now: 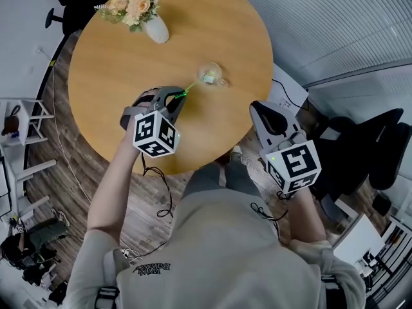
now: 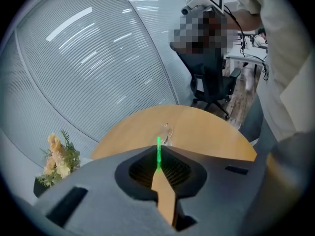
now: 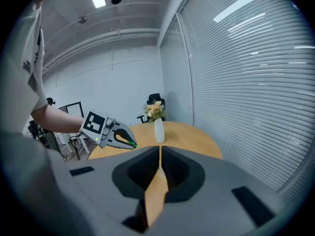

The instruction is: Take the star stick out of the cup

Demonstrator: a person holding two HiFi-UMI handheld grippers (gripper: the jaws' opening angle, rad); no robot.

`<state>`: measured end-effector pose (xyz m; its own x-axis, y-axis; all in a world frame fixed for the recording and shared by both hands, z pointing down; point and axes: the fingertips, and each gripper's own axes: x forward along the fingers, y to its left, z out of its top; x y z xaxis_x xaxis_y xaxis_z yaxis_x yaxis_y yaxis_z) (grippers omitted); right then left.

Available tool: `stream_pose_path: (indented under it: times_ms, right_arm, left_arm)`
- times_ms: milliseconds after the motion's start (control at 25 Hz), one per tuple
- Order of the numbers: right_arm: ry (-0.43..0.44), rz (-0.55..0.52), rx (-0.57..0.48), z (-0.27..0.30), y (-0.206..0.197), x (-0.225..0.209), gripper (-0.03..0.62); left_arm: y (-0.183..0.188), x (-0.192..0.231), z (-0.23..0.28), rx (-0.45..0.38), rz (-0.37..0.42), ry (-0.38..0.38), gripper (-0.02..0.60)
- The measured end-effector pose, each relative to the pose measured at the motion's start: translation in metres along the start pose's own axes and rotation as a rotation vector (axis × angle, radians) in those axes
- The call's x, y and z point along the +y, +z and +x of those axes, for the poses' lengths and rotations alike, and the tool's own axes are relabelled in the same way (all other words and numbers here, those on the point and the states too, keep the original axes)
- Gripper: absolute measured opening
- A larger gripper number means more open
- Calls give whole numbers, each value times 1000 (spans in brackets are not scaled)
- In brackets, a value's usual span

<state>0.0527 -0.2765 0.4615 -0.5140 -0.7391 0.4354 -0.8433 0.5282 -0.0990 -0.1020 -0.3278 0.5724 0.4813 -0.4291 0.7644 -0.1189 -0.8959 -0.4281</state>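
A clear glass cup (image 1: 212, 74) stands on the round wooden table (image 1: 116, 69), right of its middle. A thin green star stick (image 1: 192, 86) leans out of the cup toward me, its pale star end down in the glass. My left gripper (image 1: 183, 96) is shut on the stick's free end. In the left gripper view the stick (image 2: 159, 154) shows pinched between the jaw tips of that gripper (image 2: 158, 150), with the cup (image 2: 167, 131) just beyond. My right gripper (image 1: 259, 107) hovers at the table's right edge, shut (image 3: 160, 151) and holding nothing.
A white vase (image 1: 156, 29) with peach flowers (image 1: 131, 5) stands at the table's far left, also seen as the vase (image 3: 158, 130) from the right. Black office chairs (image 1: 380, 148) sit to the right of the table. Slatted glass walls curve behind it.
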Motion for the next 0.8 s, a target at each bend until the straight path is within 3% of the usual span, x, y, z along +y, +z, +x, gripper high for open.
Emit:
stream_pose_path:
  times_ms: [160,360,560,800]
  right_arm:
    - [-6,-15,-25,-8,10,-3,35]
    - [-23,-41,-76,-23,31,-7,35]
    - [-44,-76,-136,-41,58,-11,35]
    - [-19,-109,-247,-71,107,-1,35]
  left_arm:
    - [10,3,-19,-34,-63,15,34]
    - [30,17,-56,-87,-135,107,34]
    - [64,36,-102,-225,-244,203,34]
    - [111,61,-167,-381,-289,359,34]
